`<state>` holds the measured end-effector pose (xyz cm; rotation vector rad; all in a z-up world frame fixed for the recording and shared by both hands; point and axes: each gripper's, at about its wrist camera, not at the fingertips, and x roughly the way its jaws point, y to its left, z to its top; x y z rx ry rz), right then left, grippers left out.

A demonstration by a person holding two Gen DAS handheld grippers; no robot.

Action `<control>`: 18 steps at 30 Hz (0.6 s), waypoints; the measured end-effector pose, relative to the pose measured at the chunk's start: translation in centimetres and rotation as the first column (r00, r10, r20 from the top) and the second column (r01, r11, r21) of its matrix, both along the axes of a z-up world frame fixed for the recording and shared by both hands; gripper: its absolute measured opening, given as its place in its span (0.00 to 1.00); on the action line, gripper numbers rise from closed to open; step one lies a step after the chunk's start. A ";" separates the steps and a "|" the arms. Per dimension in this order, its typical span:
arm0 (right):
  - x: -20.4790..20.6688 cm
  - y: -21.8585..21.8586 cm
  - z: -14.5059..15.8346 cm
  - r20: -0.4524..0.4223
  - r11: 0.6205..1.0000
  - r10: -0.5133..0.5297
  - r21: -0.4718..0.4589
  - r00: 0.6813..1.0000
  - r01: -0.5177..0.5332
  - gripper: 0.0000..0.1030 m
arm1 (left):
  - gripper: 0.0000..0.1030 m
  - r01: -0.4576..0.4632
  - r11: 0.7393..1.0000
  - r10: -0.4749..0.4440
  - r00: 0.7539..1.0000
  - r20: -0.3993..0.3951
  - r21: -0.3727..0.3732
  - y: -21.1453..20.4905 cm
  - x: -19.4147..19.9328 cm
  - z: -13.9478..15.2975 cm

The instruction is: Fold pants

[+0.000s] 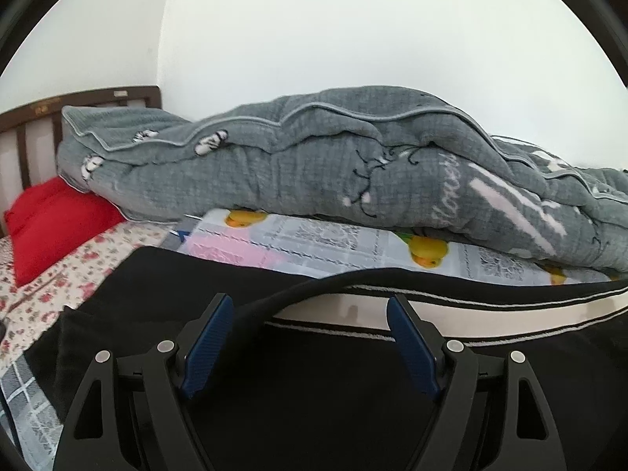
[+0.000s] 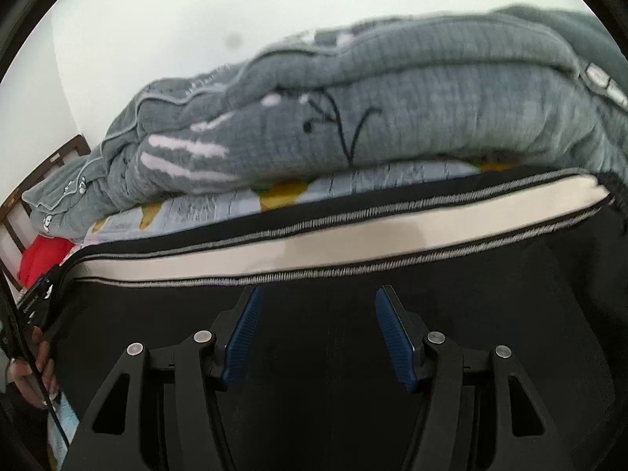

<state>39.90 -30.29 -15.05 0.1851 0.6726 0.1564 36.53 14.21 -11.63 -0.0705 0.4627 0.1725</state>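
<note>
Black fabric fills the lower part of both wrist views: one pair of pants (image 1: pixel 314 392) lies spread on the bed, running along its near side, with a single white side stripe (image 2: pixel 353 231) edged by two lines of grey stitching. In the left view a loose black fold of the pants arches up just ahead of the left claw (image 1: pixel 310 306), crossing between its two blue-padded fingers (image 1: pixel 208 349) without being gripped; that claw stands spread wide, pinching nothing. The right claw (image 2: pixel 316 298) is likewise spread apart over plain black cloth, just short of the stripe, its two blue pads (image 2: pixel 394 345) holding nothing. Behind the pants, toward the far side of the bed, one bulky grey quilt (image 1: pixel 314 165) is heaped against the white wall. Under it lies a pale sheet (image 1: pixel 333 239) printed with yellow ducks, of which two show clearly in the left view. One red pillow (image 1: pixel 51 227) sits at the head end on a floral sheet (image 1: pixel 51 290), beside the brown slatted headboard (image 1: pixel 31 133). At the left edge of the right view, one bare hand (image 2: pixel 35 369) is partly visible.
</note>
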 end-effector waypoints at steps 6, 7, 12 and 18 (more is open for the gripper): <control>-0.5 0.3 0.2 0.025 1.000 -0.011 -0.026 1.000 0.011 0.58 | 0.77 0.022 1.000 -0.022 1.000 0.003 0.011 -0.4 -0.1 0.0; -0.6 0.4 0.3 0.029 0.999 -0.012 -0.032 1.000 0.013 0.58 | 0.77 0.020 1.000 -0.020 1.000 0.003 0.015 -0.5 -0.1 -0.1; -1.0 0.7 0.4 0.042 0.997 -0.028 -0.069 0.999 0.031 0.58 | 0.77 0.009 1.000 -0.009 1.000 -0.012 0.007 -0.2 0.1 -0.2; -2.9 0.4 0.9 0.063 0.992 -0.052 -0.112 0.997 0.059 0.58 | 0.77 -0.017 1.000 0.017 1.000 0.006 -0.006 0.4 -0.3 -0.1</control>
